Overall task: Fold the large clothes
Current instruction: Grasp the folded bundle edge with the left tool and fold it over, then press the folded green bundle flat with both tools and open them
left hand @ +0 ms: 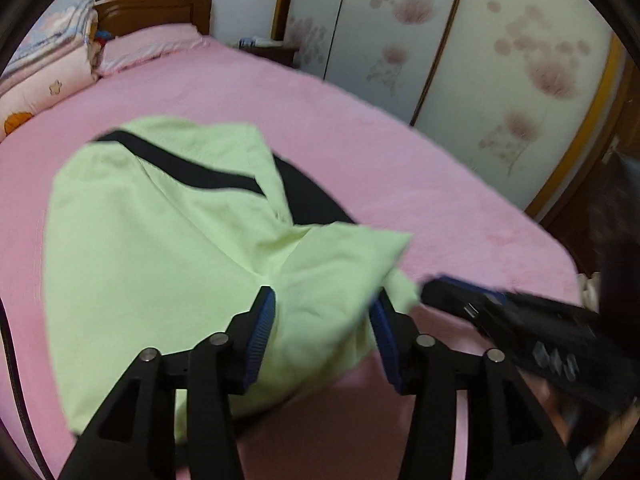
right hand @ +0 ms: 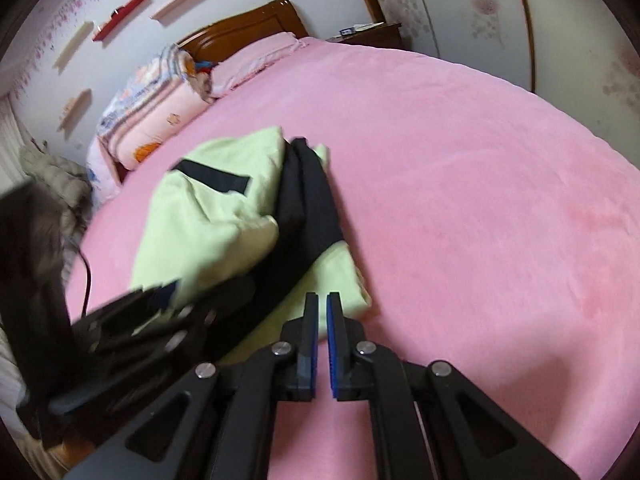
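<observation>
On a pink bed point(left hand: 360, 128), the left tool point(left hand: 324, 320) gapes wide over the folded green garment point(left hand: 160, 240), apparently just let go, while the right tool point(right hand: 322, 320) hangs nearly closed and empty beside it.

I see: right gripper point(right hand: 323, 300) slightly parted, empty, above folded green-black garment point(right hand: 224, 216); left gripper point(right hand: 160, 300) alongside; pink bed point(right hand: 480, 200).

We see a light green garment point(left hand: 160, 240) with black panels, folded over on itself and rumpled, lying just ahead of and between our left tool's fingers.
</observation>
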`<state>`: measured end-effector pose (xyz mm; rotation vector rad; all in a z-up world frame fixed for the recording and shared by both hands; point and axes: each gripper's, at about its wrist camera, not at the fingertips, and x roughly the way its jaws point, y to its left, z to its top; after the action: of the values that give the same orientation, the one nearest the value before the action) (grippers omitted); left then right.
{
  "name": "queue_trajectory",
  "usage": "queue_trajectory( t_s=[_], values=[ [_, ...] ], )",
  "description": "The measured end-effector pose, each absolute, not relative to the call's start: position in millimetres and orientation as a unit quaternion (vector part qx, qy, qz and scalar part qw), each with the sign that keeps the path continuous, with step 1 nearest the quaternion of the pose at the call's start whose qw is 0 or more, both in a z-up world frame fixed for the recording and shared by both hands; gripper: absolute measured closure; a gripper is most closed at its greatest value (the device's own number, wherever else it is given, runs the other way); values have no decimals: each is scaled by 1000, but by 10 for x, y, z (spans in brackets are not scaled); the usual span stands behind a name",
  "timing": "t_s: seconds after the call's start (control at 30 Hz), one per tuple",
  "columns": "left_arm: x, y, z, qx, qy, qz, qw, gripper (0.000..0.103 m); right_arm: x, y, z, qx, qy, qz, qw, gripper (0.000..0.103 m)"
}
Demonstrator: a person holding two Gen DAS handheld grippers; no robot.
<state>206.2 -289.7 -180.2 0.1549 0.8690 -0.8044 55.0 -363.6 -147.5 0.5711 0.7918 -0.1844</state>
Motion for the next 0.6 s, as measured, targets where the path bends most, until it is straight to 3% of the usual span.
queue_trajectory(
  t_s=[0.07, 0.17, 0.47, 0.5, 0.53, 0.57, 0.6],
  values=[
    [1963, -2696, -1638, 62, 390, -370, 841, 44, 630, -3634, -1379, 283, 365, -82, 883, 51],
    [1899, -2357, -1467, 34, 367, -330, 869, 41, 688, -3700, -1265, 295, 343, -65, 889, 39],
    [2763, -1539, -1914, -27, 428, -151, 890, 41, 1448, -3570, -1585, 275, 458, -49, 844, 42],
    [2807, -1498, -1979, -28, 435, -144, 888, 41, 1534, -3554, -1638, 272, 468, -45, 840, 48],
    [2859, -1469, -2057, -29, 441, -140, 886, 41, 1602, -3538, -1674, 271, 476, -36, 836, 68],
    [2911, -1437, -2119, -33, 444, -142, 884, 41, 1619, -3531, -1668, 264, 478, -38, 837, 80],
    [2923, -1473, -2157, -38, 443, -143, 884, 41, 1619, -3506, -1643, 249, 472, -36, 845, 83]
  ],
)
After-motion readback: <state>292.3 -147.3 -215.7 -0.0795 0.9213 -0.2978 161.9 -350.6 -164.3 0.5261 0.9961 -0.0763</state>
